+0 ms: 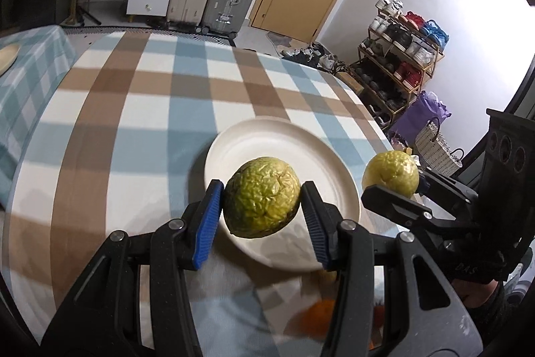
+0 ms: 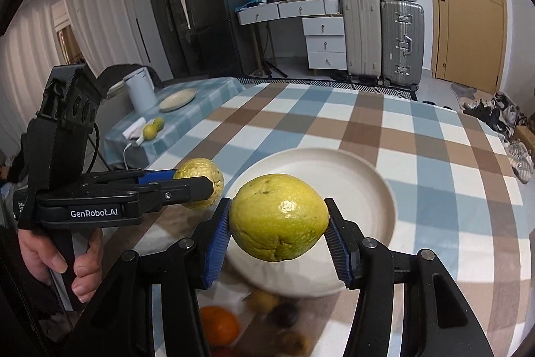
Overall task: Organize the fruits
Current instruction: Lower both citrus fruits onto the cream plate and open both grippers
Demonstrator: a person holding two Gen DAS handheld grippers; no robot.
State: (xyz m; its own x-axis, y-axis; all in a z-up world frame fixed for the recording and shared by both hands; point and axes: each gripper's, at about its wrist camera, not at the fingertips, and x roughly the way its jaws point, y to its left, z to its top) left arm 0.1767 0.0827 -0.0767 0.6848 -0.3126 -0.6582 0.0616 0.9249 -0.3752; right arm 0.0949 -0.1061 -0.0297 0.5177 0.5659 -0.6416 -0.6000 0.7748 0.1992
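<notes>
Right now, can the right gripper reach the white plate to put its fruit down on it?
Probably yes. The right gripper holds the smooth green fruit just above the near edge of the white plate, which lies bare. The left gripper with the wrinkled fruit hovers beside it, not across its path.

Both grippers are built of matte black, speckled links joined by round silver pivot screws. The left gripper (image 1: 262,209) and right gripper (image 2: 279,228) carry ribbed blue pads (image 2: 219,243). "GenRobot.AI" is printed in white. Bare skin is seen on the left hand (image 2: 63,260).
</notes>
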